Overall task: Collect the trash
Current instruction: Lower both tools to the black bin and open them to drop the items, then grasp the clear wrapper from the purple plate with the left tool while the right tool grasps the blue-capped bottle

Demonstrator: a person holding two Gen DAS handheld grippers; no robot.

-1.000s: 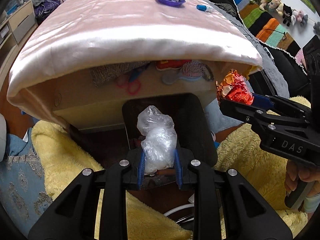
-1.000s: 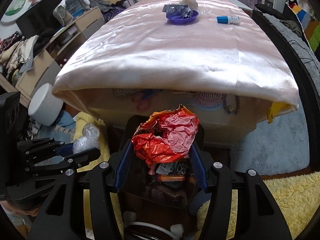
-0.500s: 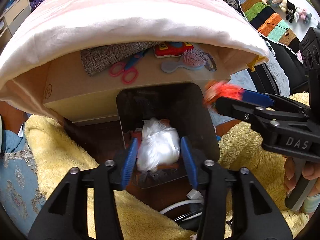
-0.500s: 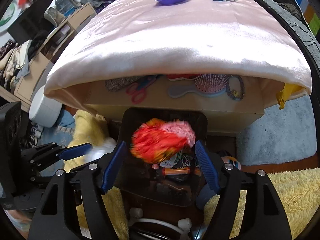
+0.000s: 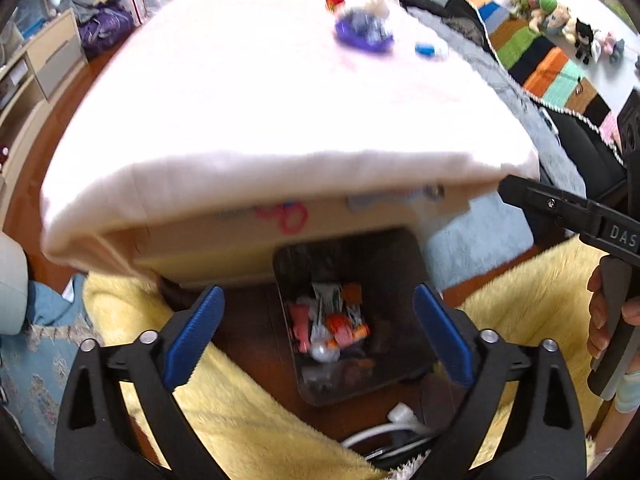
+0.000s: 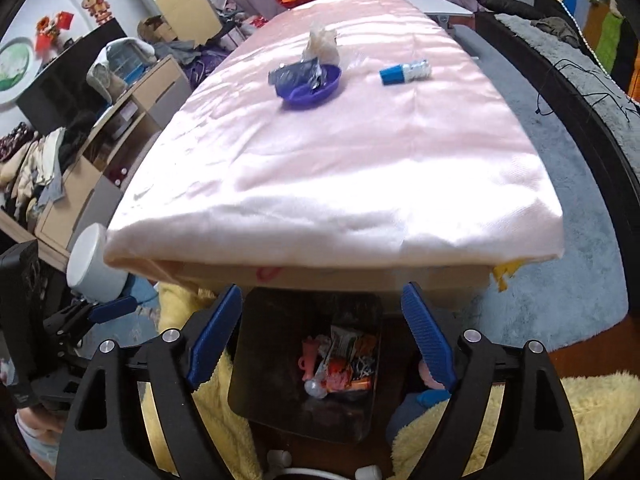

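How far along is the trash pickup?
Done: wrappers and a clear plastic wad lie in the black bin. In hand: nothing; left gripper and right gripper are opening, empty, above it. Left: foil wrapper in the purple dish, the crumpled bag behind it, and the blue-capped tube on the pink cloth.

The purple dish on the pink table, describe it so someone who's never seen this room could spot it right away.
Find the long table under the pink cloth. Toward its far end sits the purple dish, shallow and holding a crumpled dark wrapper. A clear bag lies just behind it and a blue-capped tube to its right; it is the only purple thing there.
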